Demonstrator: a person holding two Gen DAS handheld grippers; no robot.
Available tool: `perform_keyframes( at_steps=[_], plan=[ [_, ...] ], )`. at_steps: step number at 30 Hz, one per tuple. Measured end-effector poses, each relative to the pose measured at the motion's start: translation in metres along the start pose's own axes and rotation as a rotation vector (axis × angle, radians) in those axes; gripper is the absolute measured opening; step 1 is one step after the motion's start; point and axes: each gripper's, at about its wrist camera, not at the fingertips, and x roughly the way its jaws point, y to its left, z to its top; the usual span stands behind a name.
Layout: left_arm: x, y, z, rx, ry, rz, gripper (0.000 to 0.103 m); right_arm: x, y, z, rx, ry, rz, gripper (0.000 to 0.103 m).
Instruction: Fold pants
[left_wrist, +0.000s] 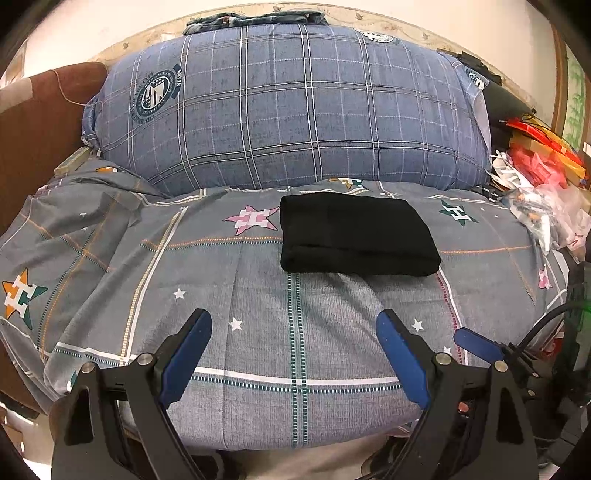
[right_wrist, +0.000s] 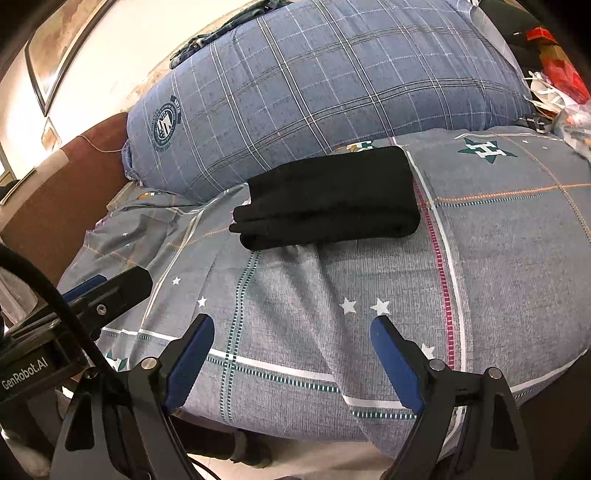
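The black pants (left_wrist: 354, 236) lie folded into a compact rectangle on the grey star-patterned bed sheet (left_wrist: 258, 332). They also show in the right wrist view (right_wrist: 328, 195). My left gripper (left_wrist: 294, 325) is open and empty, held back from the pants near the bed's front edge. My right gripper (right_wrist: 292, 328) is open and empty, also short of the pants. The right gripper's finger shows at the right of the left wrist view (left_wrist: 476, 341). The left gripper shows at the left of the right wrist view (right_wrist: 107, 291).
A big blue plaid pillow (left_wrist: 288, 107) stands behind the pants. A brown headboard (left_wrist: 33, 125) is at the left. Red bags and plastic clutter (left_wrist: 543, 184) pile at the right. A cable (right_wrist: 55, 306) hangs by the left gripper.
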Motion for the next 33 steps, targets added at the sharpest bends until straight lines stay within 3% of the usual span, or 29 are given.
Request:
perform_keyframes(
  at_steps=[6,9,11,13,17,19,21,24,29,33],
  plan=[
    [0.001,0.000,0.001,0.003,0.004,-0.008,0.090,0.000,-0.002,0.000,0.014,0.001,0.001,0.091],
    [0.008,0.011,0.014,-0.013,0.026,-0.083,0.090,0.001,-0.007,0.003,0.027,0.009,0.012,0.091],
    [0.018,0.032,0.035,-0.074,0.017,-0.130,0.090,-0.001,-0.015,0.013,0.043,0.002,0.015,0.091],
    [0.036,0.051,0.057,-0.123,0.018,-0.163,0.090,-0.002,-0.026,0.031,0.060,-0.012,0.019,0.091],
    [0.108,0.077,0.089,-0.206,0.153,-0.266,0.090,0.003,-0.055,0.076,0.099,-0.063,-0.004,0.093],
    [0.151,0.087,0.091,-0.284,0.243,-0.334,0.090,0.014,-0.068,0.095,0.122,-0.065,0.007,0.093],
    [0.179,0.093,0.089,-0.356,0.282,-0.373,0.090,0.031,-0.088,0.113,0.172,-0.052,0.067,0.093],
    [0.215,0.095,0.086,-0.434,0.335,-0.445,0.090,0.061,-0.111,0.133,0.228,-0.017,0.067,0.093],
    [0.259,0.077,0.082,-0.426,0.411,-0.494,0.090,0.099,-0.142,0.144,0.329,0.055,0.080,0.093],
    [0.268,0.062,0.091,-0.349,0.381,-0.510,0.091,0.125,-0.151,0.147,0.363,0.097,0.121,0.093]
  ],
)
